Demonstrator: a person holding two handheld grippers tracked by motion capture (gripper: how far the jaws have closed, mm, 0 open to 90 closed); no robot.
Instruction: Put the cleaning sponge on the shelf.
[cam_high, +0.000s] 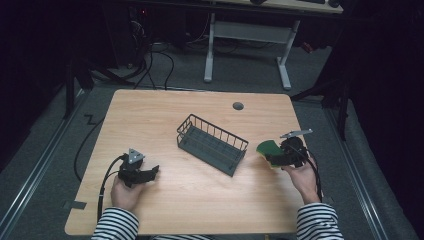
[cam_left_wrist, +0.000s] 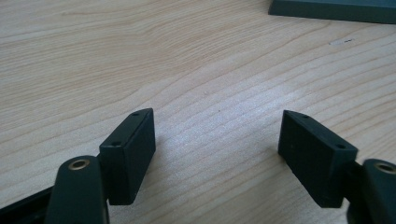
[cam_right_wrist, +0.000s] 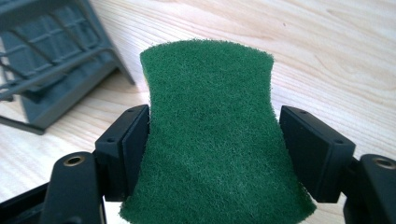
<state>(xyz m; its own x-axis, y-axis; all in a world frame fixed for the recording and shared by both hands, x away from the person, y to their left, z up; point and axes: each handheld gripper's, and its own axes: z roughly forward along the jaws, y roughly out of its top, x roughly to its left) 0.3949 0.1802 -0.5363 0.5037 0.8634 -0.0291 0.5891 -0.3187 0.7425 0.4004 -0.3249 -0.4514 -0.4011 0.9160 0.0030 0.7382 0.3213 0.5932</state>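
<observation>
up close, right gripper (cam_right_wrist: 212, 140) pinches sponge's (cam_right_wrist: 212, 140) green face.

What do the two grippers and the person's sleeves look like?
Both grippers, left and right, are black, with flat rectangular jaws bearing small screw holes and brass-coloured pivots. Each carries a grey three-cornered plate and trails a black cable. The sleeves are striped black and white.
</observation>
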